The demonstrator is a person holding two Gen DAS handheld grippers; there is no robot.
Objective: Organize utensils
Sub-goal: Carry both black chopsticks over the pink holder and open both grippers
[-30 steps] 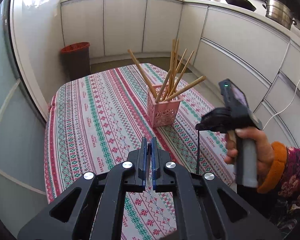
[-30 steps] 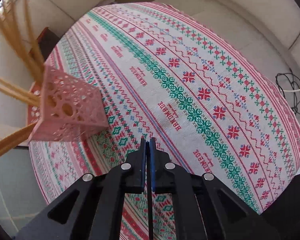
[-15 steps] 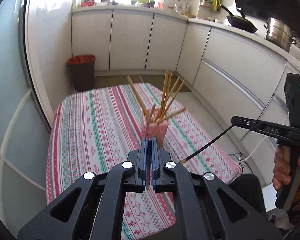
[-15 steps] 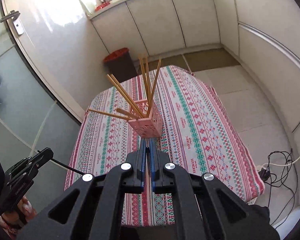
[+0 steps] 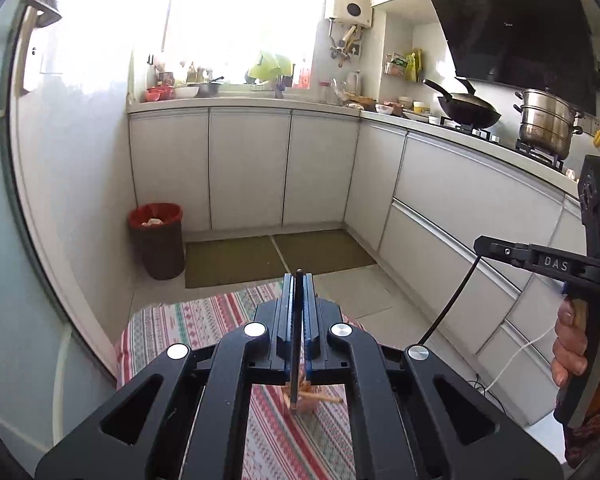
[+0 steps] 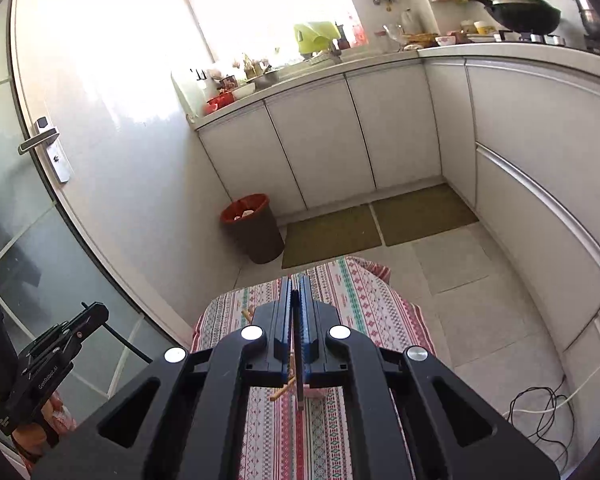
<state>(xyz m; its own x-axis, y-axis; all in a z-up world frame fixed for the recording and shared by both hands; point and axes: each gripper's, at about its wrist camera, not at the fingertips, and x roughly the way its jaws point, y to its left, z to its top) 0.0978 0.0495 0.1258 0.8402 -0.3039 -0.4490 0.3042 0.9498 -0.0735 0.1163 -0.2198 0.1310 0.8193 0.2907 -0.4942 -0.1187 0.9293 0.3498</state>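
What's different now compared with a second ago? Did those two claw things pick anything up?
Both grippers, left and right, lifted and pulled back from the table, so the pink holder of chopsticks now looks small and low in each view. Each stays shut on a black chopstick; nothing was released. Holder unmoved.
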